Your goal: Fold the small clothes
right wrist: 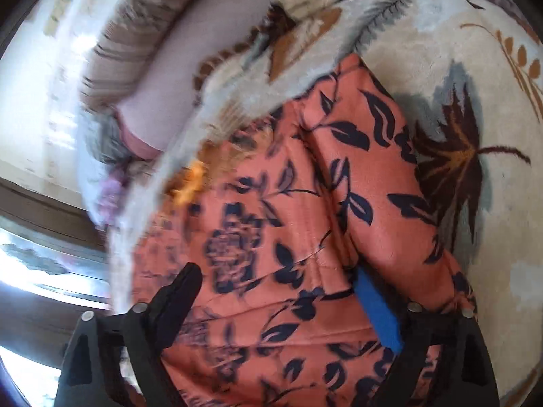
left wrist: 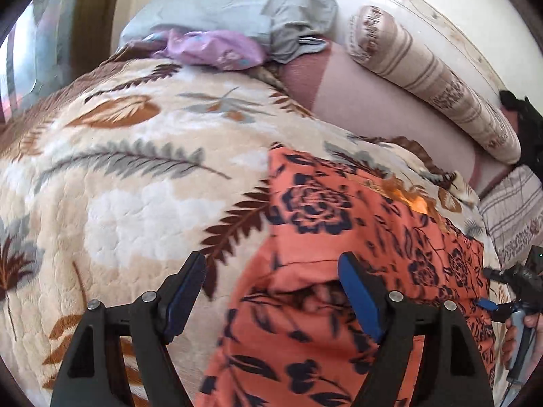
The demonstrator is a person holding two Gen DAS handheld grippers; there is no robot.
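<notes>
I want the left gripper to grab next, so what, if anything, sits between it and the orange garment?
Nothing visible does. The left gripper hangs open right over the orange floral garment on the leaf-print blanket.

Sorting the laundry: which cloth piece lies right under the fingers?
The orange garment with dark flowers, spread on the leaf-print blanket; the purple cloth and grey one lie far off by the pillows.

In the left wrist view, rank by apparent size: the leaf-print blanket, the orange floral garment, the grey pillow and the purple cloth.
1. leaf-print blanket
2. orange floral garment, though its nearness to the camera enlarges it
3. grey pillow
4. purple cloth
</notes>
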